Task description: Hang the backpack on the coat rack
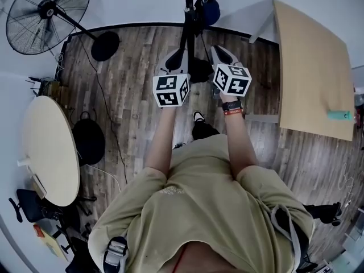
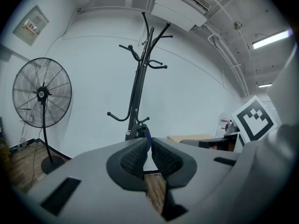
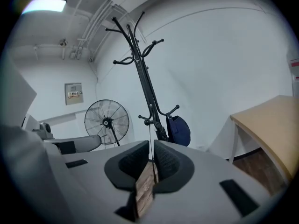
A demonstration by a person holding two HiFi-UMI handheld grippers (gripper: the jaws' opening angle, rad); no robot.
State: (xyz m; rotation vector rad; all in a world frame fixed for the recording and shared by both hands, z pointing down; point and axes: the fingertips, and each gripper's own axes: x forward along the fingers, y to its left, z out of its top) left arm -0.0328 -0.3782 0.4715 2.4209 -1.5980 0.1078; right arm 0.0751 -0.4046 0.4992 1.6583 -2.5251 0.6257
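The backpack (image 3: 179, 130) is dark blue and hangs from a lower hook of the coat rack (image 3: 142, 78), close against the pole on the side toward the wooden table (image 3: 271, 125). Its long axis is vertical: the top strap runs up to the hook and the rounded body points down toward the floor (image 1: 131, 95). It is the only container in view, and its contents cannot be seen. In the left gripper view only a thin blue strip of it shows beside the pole.

The rack stands upright on its dark base, with hooks branching at two levels.

Both grippers are raised in front of the rack, apart from it and side by side.
- Left gripper (image 2: 148, 146): pads brought together, nothing clamped (the blue strip seen at the pad tips lies farther off, at the rack).
- Right gripper (image 3: 151, 148): jaws nearly together, with a narrow slit through which floor boards show. A thin dark line crosses the slit; what it is cannot be told. Nothing is gripped.

A pedestal fan (image 3: 107, 120) stands to the left of the rack. A round table (image 1: 48, 152) stands at the person's left.
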